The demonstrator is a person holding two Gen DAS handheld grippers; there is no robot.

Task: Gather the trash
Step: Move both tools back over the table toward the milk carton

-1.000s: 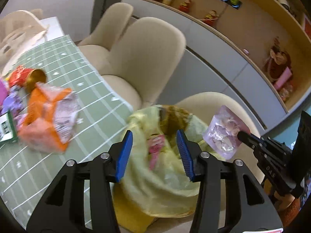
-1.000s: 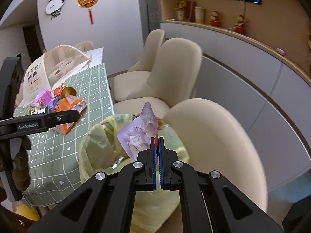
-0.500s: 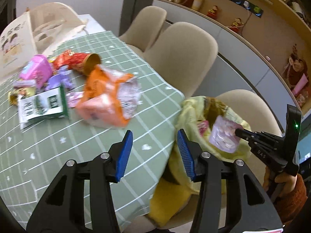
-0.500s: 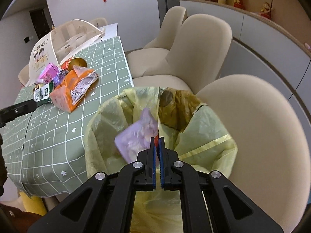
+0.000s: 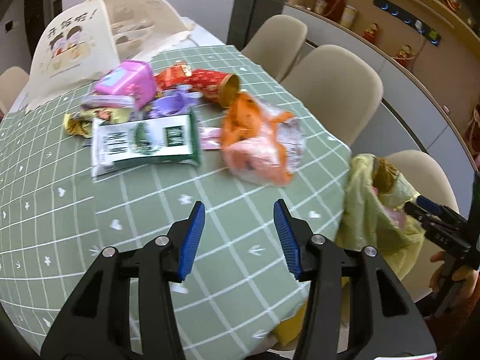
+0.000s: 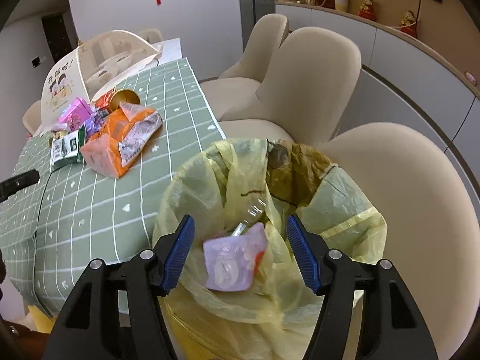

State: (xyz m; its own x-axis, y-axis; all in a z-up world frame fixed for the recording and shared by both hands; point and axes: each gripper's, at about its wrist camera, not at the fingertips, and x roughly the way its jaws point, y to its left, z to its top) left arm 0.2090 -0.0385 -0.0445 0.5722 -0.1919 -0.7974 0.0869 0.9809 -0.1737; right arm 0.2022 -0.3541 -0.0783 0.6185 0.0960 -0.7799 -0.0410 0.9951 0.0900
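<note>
The right tongs are opening, jaws wide over the mouth of the yellow bag. The lilac packet sits between the pads but touches neither, loose and dropping into the bag. To finish well, they should hold above the opening until the packet clears the rim, then lift away without snagging the plastic.

The left tongs hang half spread and empty above the bench. Ahead of them lie the orange wrapper and, further left, the green packet. The orange wrapper looks like the nearest next pick.
</note>
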